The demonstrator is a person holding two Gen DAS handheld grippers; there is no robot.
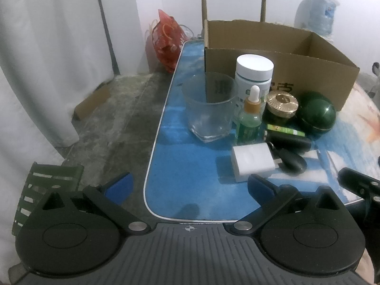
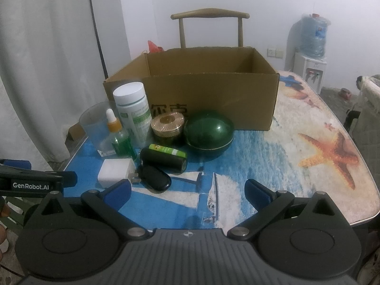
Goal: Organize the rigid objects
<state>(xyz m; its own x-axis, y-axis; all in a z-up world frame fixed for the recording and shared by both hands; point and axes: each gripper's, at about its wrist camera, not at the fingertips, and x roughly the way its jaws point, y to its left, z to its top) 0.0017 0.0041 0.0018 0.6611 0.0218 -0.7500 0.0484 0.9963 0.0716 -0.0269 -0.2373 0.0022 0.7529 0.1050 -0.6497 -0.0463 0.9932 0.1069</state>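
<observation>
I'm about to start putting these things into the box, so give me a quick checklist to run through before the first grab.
1. Left gripper open and holding nothing: ok.
2. Right gripper open and holding nothing: ok.
3. Cardboard box open at the top, flaps out of the way: ok.
4. Box has room inside: cannot tell for the floor, though no item shows above the rim.
5. Nearest items free to grasp: not ok, the white charger sits against the black key fob, and the black cylinder is close behind.
6. Glass cup upright and apart from the table edge: ok.
</observation>
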